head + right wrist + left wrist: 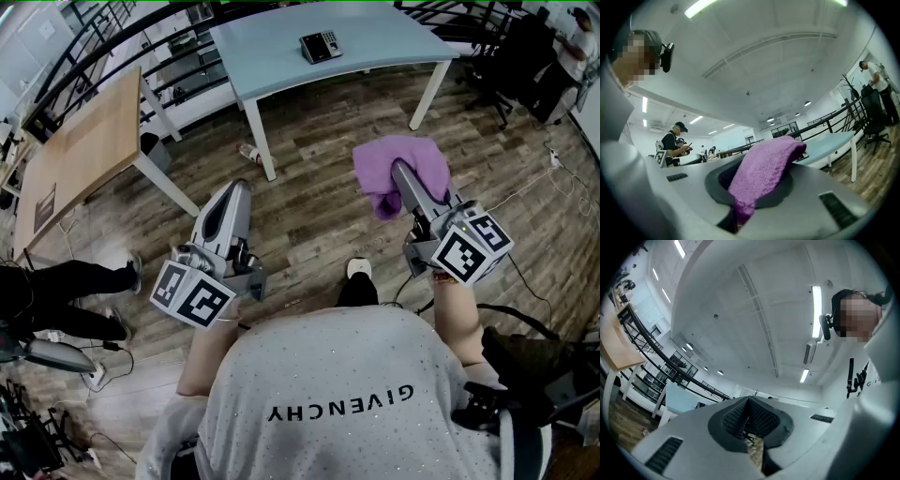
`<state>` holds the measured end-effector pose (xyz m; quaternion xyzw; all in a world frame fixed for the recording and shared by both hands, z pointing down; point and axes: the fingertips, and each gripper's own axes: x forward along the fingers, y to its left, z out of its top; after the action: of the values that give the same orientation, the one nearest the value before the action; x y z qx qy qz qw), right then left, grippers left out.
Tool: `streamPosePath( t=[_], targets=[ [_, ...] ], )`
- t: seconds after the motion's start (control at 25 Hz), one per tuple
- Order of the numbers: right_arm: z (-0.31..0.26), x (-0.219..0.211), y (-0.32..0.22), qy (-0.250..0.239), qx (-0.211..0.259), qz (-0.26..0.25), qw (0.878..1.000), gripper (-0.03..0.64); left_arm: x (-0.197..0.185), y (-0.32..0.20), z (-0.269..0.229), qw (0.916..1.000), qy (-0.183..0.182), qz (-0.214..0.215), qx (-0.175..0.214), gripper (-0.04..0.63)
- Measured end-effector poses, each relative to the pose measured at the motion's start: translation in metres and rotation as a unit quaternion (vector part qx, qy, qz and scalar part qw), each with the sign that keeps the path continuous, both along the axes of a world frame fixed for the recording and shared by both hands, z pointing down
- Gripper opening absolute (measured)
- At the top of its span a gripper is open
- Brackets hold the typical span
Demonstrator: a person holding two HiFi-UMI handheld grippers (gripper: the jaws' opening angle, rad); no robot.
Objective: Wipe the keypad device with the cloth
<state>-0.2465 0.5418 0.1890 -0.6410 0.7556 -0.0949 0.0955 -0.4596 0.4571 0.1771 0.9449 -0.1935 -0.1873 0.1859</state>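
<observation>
A dark keypad device point(321, 46) lies on the pale blue table point(281, 56) far ahead of me. My right gripper point(401, 173) is shut on a purple cloth point(392, 169), which drapes over its jaws above the wooden floor. In the right gripper view the purple cloth point(761, 176) hangs out between the jaws, with the blue table point(829, 143) behind it. My left gripper point(239, 187) is held over the floor left of the cloth; its jaws are shut with nothing in them. Both grippers are well short of the table.
A wooden table point(80, 155) stands at the left. Black railings point(112, 28) run behind the tables. A small bottle point(249, 153) lies on the floor by the blue table's leg. A person point(567, 52) stands with office chairs at the far right. Cables point(534, 192) trail across the floor.
</observation>
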Motion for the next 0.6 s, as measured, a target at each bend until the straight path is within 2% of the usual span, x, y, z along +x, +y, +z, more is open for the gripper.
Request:
streamPosePath(
  t=[0.2, 0.4, 0.6],
  targets=[
    [0.005, 0.007, -0.012, 0.003, -0.012, -0.002, 1.000, 0.031, 0.009, -0.014, 0.001, 1.0000, 0.001, 0.000, -0.009, 0.000],
    [0.025, 0.042, -0.038, -0.013, -0.031, 0.004, 0.999, 0.031, 0.040, -0.043, 0.015, 0.9998, -0.011, -0.003, -0.014, 0.000],
    [0.027, 0.090, -0.092, -0.041, -0.010, -0.007, 0.999, 0.032, 0.088, -0.094, 0.025, 0.9971, -0.064, -0.040, 0.006, 0.000]
  ],
)
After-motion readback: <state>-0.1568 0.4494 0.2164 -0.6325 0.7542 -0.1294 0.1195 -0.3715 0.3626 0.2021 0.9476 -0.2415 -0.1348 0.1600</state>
